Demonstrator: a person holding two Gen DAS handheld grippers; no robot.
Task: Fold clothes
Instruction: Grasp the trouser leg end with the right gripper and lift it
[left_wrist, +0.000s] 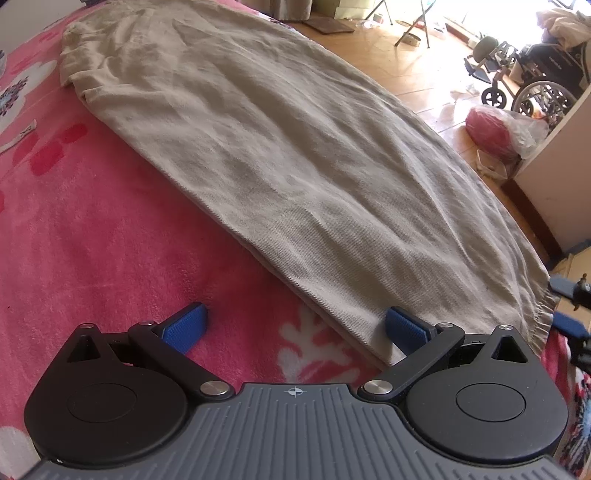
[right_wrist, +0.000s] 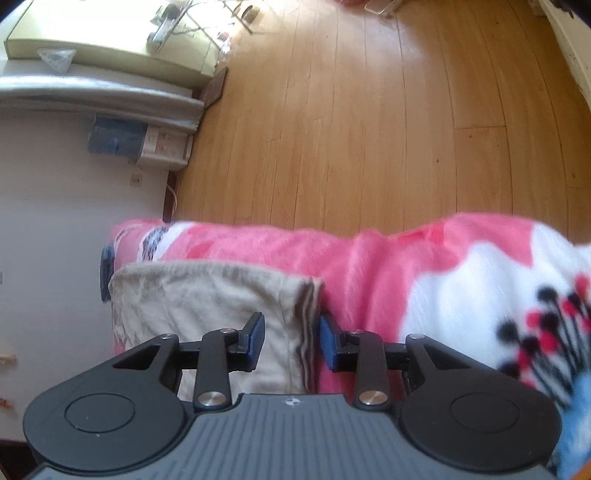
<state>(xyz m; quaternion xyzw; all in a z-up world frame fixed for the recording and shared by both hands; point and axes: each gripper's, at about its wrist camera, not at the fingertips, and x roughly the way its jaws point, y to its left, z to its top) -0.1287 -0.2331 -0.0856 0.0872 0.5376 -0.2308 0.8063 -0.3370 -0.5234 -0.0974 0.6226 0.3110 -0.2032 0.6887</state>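
No legible writing; left gripper (left_wrist: 295, 326) gapes wide, empty, at the trousers' (left_wrist: 280, 155) near hem; right gripper (right_wrist: 291, 341), half open, straddles a blurred folded edge.

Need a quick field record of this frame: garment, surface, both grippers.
garment: beige trousers, laid flat and long, leg end nearest the grippers
surface: pink flowered blanket on a bed
left gripper: jaws open wide, straddling the corner of the leg end, not closed on it
right gripper: jaws open, either side of the trousers' layered edge
floor: wooden boards beyond the bed edge
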